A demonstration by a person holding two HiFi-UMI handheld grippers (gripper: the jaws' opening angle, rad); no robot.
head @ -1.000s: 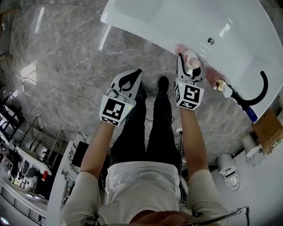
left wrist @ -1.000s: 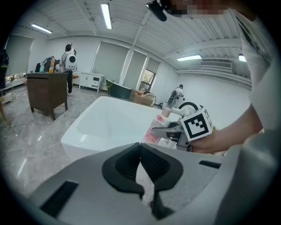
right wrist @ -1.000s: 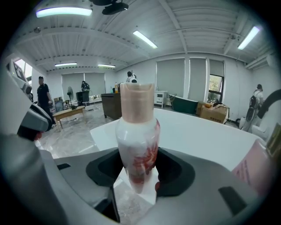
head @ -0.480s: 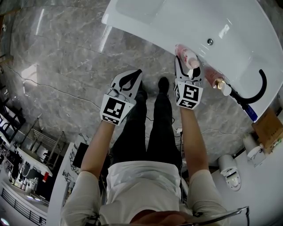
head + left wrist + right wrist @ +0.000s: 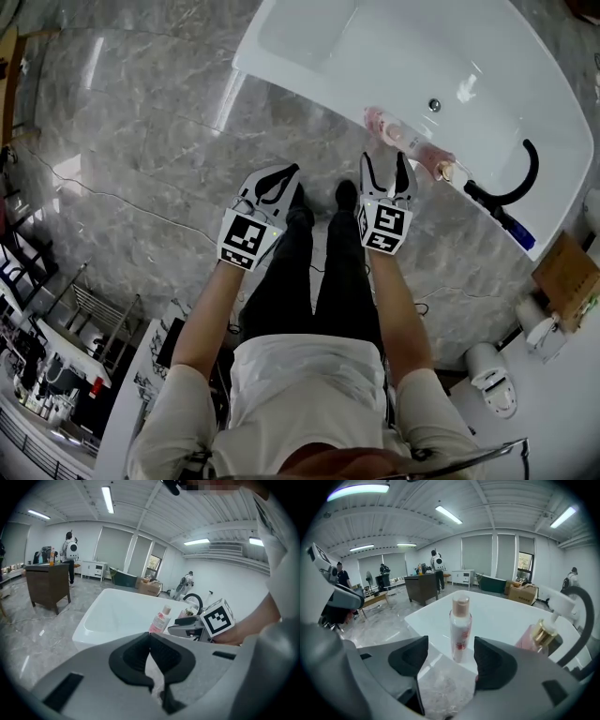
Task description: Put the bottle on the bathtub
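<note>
Right claw (image 5: 386,165) (image 5: 451,657): jaws spread wide, having just been opening. Nothing is pressed between the pads. Bottle (image 5: 384,124) (image 5: 460,627) shows through the gap but stands ahead of the tips, upright and free on the near rim of the bathtub (image 5: 305,86). Placement looks done, by my read.

Left claw (image 5: 275,180) (image 5: 150,654): pinched closed on nothing, hanging over the floor (image 5: 141,141), well apart from the tub.

Risks:
- Bottle is tall and narrow and sits close to the rim's outer edge (glossy surface, no lip that I can see).
- A jaw tip clipping it on the way out would likely topple it, down to the floor or into the basin.
- Swinging toward the person's right looks the worse option. Pump bottle (image 5: 437,162) (image 5: 536,639) stands just beside the bottle, with the black faucet (image 5: 525,178) beyond. One knock could take both bottles.

Room:
- Open floor on the person's side of the tub, with nothing in the way behind the claw.
- Straight back along its own line looks the safest path.
- Basin side is open too, but there is no reason to go there.
</note>
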